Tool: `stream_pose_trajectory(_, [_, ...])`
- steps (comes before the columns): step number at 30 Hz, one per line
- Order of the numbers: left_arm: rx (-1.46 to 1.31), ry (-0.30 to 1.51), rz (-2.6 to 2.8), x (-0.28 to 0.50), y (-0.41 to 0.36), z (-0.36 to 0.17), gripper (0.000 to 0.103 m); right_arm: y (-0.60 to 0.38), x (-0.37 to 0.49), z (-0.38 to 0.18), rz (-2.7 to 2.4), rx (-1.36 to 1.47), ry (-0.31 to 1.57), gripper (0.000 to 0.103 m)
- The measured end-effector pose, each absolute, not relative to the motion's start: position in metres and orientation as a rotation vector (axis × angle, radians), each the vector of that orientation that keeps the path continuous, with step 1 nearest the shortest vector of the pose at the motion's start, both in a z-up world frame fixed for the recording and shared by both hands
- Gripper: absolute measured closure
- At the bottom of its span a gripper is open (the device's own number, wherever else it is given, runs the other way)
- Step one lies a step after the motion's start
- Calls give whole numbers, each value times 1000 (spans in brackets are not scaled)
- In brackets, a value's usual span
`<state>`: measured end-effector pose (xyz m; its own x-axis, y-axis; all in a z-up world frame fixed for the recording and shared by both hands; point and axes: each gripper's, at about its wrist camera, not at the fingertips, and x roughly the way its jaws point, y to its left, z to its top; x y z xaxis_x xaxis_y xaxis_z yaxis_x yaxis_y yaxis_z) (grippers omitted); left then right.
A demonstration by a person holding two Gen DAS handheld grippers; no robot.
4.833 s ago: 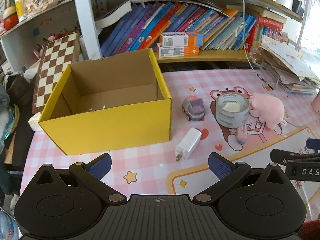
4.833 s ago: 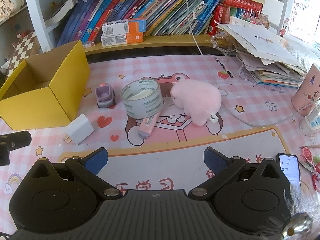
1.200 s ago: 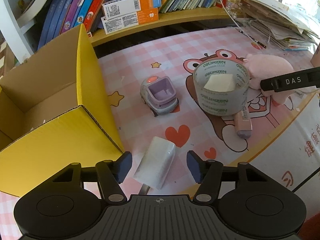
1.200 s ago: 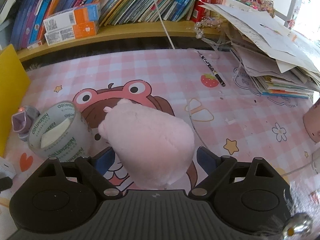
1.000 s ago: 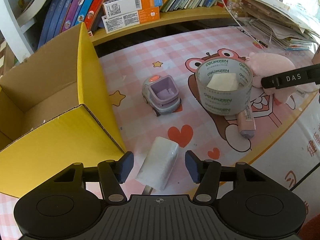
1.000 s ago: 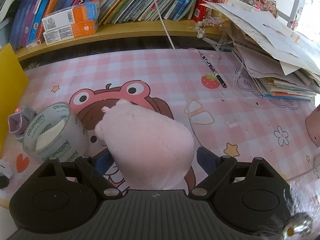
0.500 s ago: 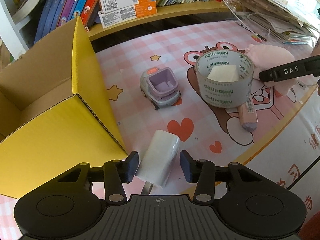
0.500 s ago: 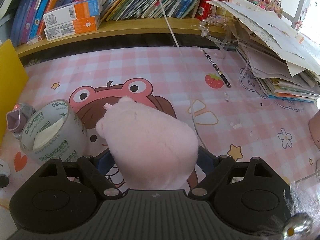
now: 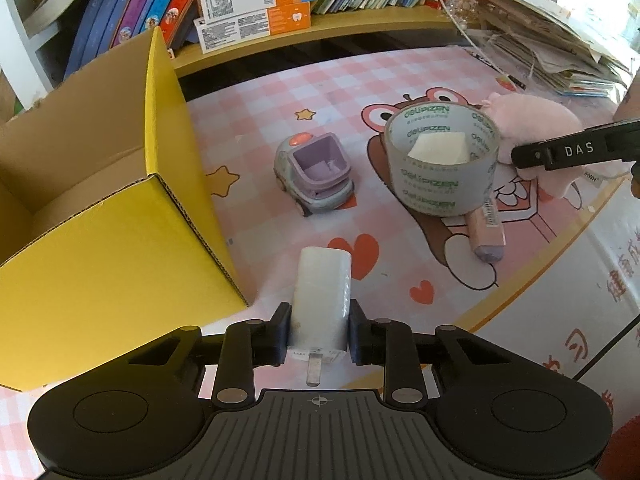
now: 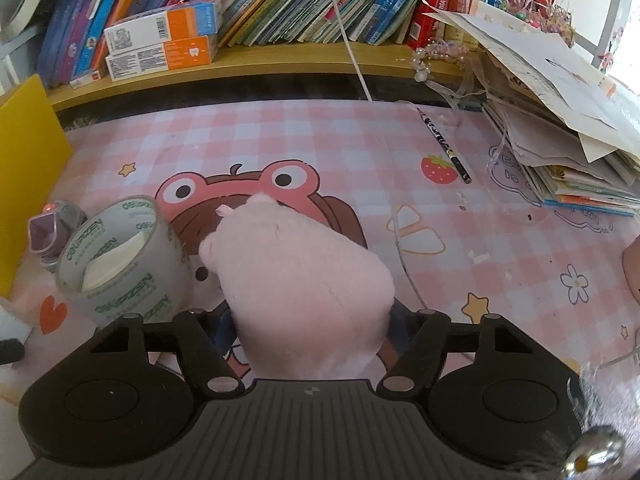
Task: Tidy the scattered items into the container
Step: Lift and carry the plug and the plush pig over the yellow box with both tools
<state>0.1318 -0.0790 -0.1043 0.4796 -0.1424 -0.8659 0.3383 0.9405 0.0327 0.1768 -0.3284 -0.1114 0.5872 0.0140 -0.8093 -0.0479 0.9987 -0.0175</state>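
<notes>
In the left wrist view a white charger plug (image 9: pixel 322 288) lies on the pink mat beside the open yellow cardboard box (image 9: pixel 100 272). My left gripper (image 9: pixel 318 332) is closing, with both pads against the charger's sides and its prong pointing back at the camera. In the right wrist view my right gripper (image 10: pixel 310 332) is closing around a pink plush toy (image 10: pixel 304 280), its pads pressing into the fur on both sides. A tape roll (image 9: pixel 440 184), a purple toy car (image 9: pixel 316 178) and a pink marker (image 9: pixel 486 232) lie between the two grippers.
Behind the mat, a low shelf holds books and two orange-and-white cartons (image 9: pixel 256 12). At the right a heap of papers (image 10: pixel 560 140) overhangs the mat. A pencil (image 10: pixel 444 144) and a white cable (image 10: pixel 400 220) lie on the mat beyond the plush.
Both grippers' jaws have drawn in: the left onto the charger, which now stands straight between the pads, and the right onto the plush. Neither hand has shifted.
</notes>
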Motion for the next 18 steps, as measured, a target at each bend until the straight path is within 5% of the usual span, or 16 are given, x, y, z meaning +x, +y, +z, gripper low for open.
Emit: stream_pose_trajectory(18, [206, 923, -329, 106, -80, -69, 76, -329, 129, -85, 21, -3, 907, 35])
